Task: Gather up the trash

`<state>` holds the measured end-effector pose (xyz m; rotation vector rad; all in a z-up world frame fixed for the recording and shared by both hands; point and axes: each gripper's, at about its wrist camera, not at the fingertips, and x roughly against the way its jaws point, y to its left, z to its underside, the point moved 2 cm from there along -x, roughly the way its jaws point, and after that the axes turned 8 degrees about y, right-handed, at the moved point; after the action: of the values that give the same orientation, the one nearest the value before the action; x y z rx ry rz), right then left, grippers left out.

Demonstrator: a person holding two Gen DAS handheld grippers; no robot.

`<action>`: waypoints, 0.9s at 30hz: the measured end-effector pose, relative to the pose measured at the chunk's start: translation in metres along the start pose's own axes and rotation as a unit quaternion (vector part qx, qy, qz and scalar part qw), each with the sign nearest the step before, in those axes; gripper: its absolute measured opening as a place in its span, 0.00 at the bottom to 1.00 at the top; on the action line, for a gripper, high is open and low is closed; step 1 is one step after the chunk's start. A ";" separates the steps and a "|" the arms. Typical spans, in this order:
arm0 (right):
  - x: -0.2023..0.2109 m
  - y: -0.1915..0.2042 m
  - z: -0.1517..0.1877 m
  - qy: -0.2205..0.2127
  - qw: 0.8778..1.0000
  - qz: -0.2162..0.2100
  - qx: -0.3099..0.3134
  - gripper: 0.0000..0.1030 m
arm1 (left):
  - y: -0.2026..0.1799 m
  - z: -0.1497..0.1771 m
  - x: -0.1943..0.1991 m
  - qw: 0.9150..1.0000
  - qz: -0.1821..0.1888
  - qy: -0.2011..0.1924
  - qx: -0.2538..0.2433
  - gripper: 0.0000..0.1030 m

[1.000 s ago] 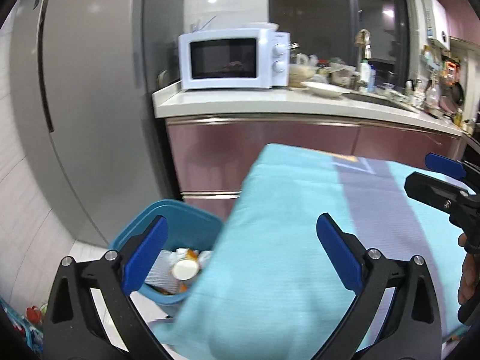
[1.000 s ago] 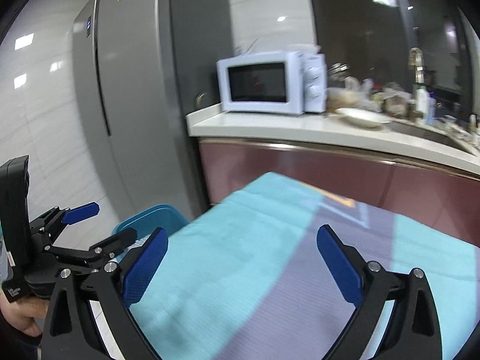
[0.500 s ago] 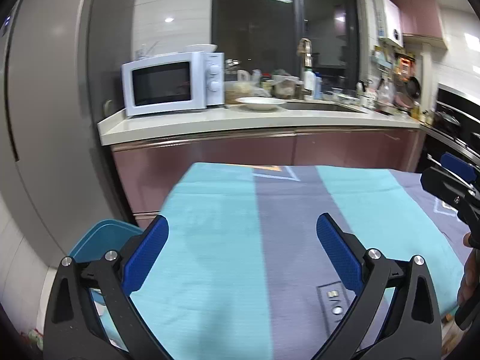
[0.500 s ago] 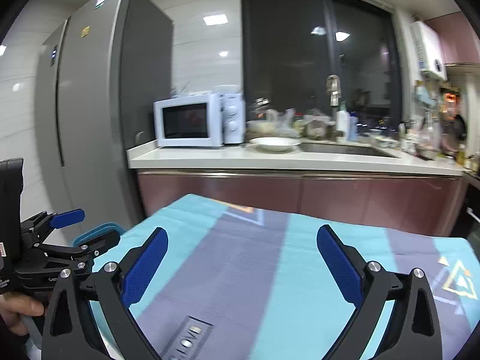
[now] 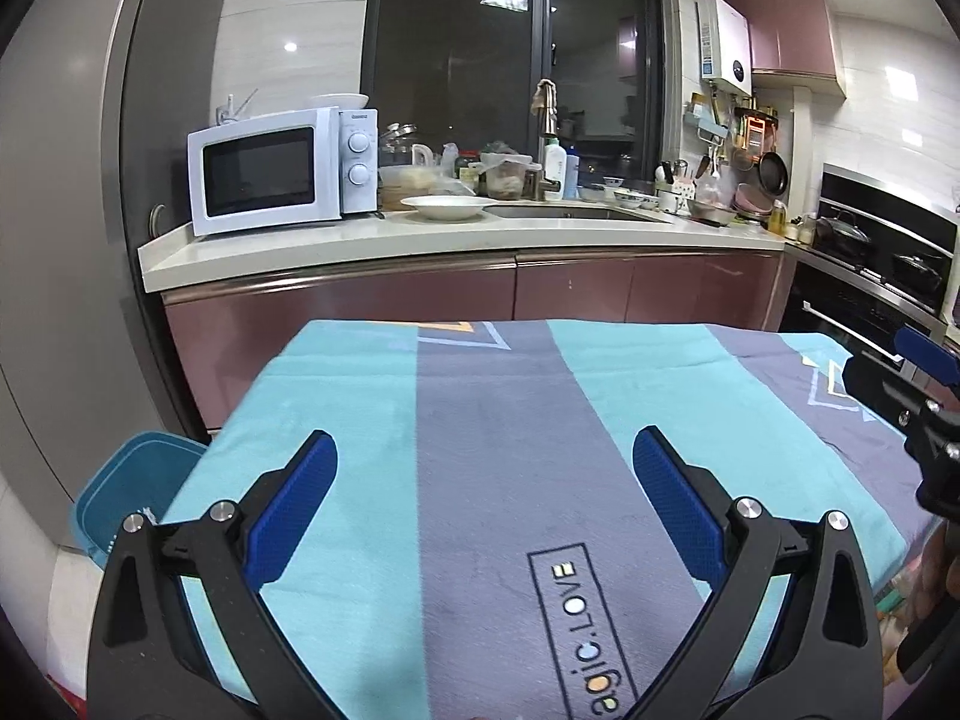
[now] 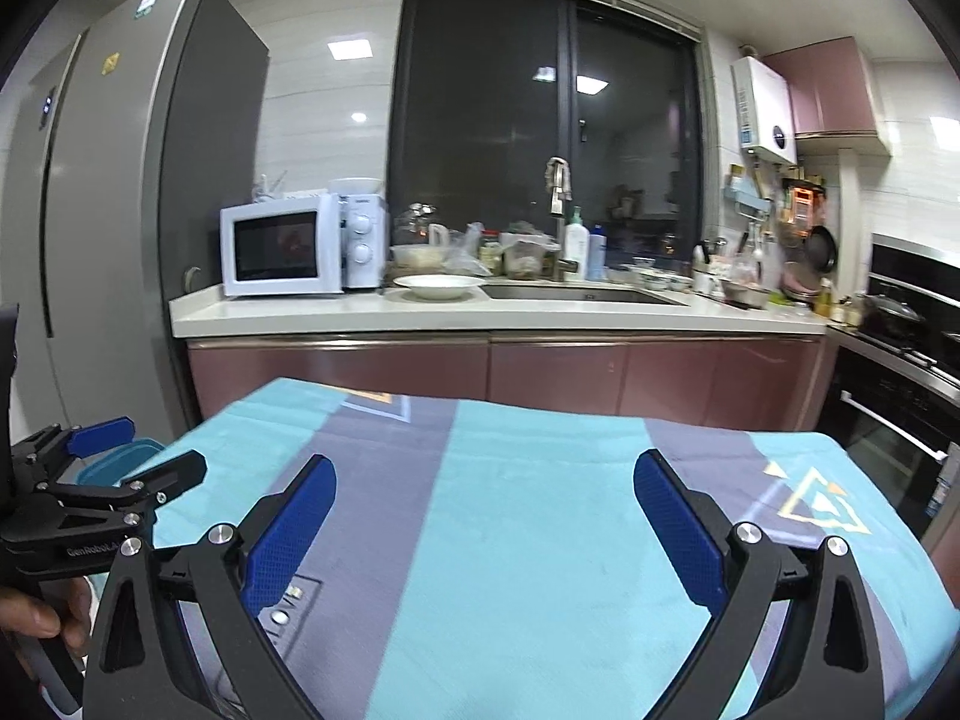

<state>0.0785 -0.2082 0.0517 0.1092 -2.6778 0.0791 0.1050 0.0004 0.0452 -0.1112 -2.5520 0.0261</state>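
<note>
A blue trash bin [image 5: 129,495] stands on the floor at the table's left edge; only its rim shows in the right wrist view [image 6: 117,459]. My left gripper [image 5: 483,498] is open and empty above the table's striped turquoise and grey cloth [image 5: 498,420]. My right gripper [image 6: 485,507] is open and empty above the same cloth [image 6: 528,516]. The left gripper shows from the side in the right wrist view [image 6: 129,453], and the right gripper shows at the right edge of the left wrist view [image 5: 900,366]. No trash shows on the cloth.
A kitchen counter [image 5: 420,237] runs behind the table with a white microwave [image 5: 282,171], a white bowl [image 5: 444,207] and a sink with clutter. A grey fridge [image 6: 114,228] stands at the left. An oven [image 5: 870,306] is at the right.
Both views have swung right from the bin and fridge toward the table and counter. The bin's contents have dropped out of sight. Both grippers stay open.
</note>
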 end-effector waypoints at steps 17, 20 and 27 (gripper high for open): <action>-0.006 -0.004 0.044 0.032 0.999 0.024 -0.021 0.93 | 0.018 0.043 -0.006 0.999 -0.039 0.016 0.006 0.95; -0.003 0.000 0.047 0.032 0.999 0.022 -0.020 0.93 | 0.026 0.045 -0.003 0.999 -0.041 0.010 0.015 0.95; 0.002 0.005 0.060 0.034 0.999 0.024 -0.020 0.93 | 0.030 0.056 0.012 0.999 -0.032 -0.020 0.020 0.95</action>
<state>0.0493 -0.2081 -0.0012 0.0281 -2.6119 0.0436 0.0661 0.0316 0.0039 -0.0140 -2.5914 0.0546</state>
